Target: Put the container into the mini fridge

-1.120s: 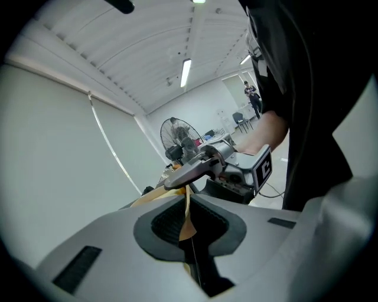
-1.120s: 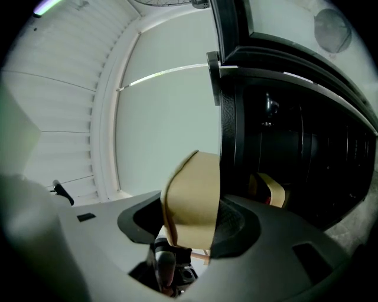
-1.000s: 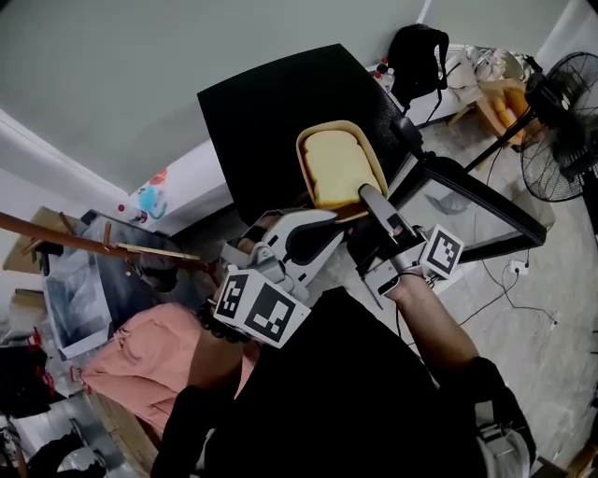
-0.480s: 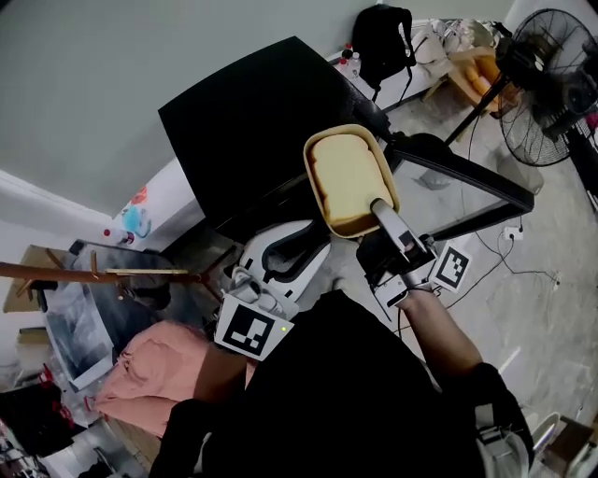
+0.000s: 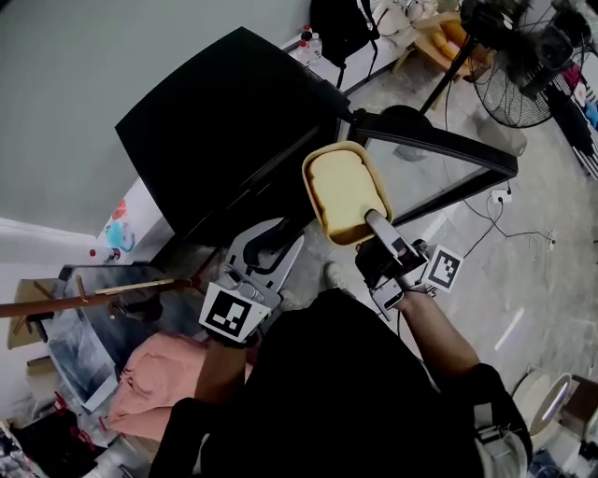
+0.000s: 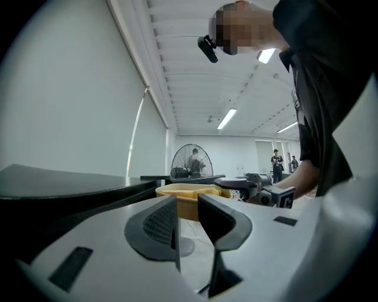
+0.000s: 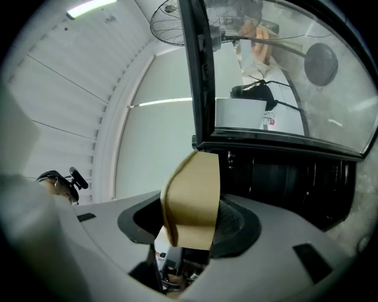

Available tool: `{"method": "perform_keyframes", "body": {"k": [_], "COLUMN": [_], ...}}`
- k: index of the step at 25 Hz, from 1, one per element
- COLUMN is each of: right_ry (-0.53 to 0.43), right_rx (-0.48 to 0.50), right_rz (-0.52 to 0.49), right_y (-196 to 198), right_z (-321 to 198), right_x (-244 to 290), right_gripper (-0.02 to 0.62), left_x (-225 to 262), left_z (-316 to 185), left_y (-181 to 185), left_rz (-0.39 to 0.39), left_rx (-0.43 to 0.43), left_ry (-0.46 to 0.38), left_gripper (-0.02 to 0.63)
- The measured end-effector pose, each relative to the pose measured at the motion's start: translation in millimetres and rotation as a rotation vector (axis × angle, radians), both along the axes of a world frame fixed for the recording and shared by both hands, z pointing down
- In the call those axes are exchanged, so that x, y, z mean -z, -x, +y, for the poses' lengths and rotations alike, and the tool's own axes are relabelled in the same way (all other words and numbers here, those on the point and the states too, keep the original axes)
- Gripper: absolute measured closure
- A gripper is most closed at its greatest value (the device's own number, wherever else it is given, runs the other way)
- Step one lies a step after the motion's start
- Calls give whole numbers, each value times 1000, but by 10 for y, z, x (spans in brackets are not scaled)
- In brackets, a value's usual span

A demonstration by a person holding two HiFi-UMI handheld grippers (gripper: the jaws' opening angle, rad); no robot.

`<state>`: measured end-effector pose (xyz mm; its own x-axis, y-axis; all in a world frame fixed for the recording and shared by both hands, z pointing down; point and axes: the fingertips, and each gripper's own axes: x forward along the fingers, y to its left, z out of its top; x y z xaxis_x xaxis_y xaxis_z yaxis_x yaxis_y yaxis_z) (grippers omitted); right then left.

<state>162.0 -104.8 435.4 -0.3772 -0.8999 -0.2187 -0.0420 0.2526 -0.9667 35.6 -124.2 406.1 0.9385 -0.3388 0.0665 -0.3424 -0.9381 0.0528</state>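
Head view, far left: wooden stick (image 5: 89,301) lying across clutter, pink cloth (image 5: 149,378) below it on the floor.

Left claw (image 5: 277,242), lower centre-left, its marker cube (image 5: 231,315) towards the camera. Left gripper view: jaws have just been opening and stand a narrow gap apart, with nothing between the pads. It holds nothing. The tips point at the container, which sits further out, clear of them.

Mini fridge (image 5: 220,121): black box, upper left to centre, against the grey wall.

Container (image 5: 343,191): tan tub with a paler yellow top, centre frame, up in the air. It sits in the angle between the fridge body and the open door, not inside the fridge. Only its near end is gripped.

Right claw (image 5: 371,217), just below the container, is clamped on its near rim. Right gripper view: the tan wall stands on edge between the two pads, both pressing on it. Beyond it, the dark fridge interior (image 7: 289,177) fills the right of the frame.

Fridge door (image 5: 434,154): glass pane in a black frame, swung open to the right of the container.

Further right: a cable and plug block (image 5: 496,197) on the floor. Standing fan (image 5: 523,56) in the upper right corner. Black bag (image 5: 341,26) at the top edge by the wall.
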Motion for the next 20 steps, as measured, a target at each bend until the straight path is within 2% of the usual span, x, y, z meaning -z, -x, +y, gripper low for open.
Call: {"method": "perform_keyframes", "body": {"k": [8,20], "right_ry": [66,100], "right_rx": [84,251], "right_rz": [28,89], "right_y": [87,417], "right_z": [-124,-661], "right_x": [-594,-924], "right_gripper": [376,376], "left_x": [-264,-458], "left_z": [-37,-142], "left_y": [30,326], "left_rz": [-44,-113], "left_rx": [36,161], "left_ry": [-2,28], "left_gripper": [482,482]}}
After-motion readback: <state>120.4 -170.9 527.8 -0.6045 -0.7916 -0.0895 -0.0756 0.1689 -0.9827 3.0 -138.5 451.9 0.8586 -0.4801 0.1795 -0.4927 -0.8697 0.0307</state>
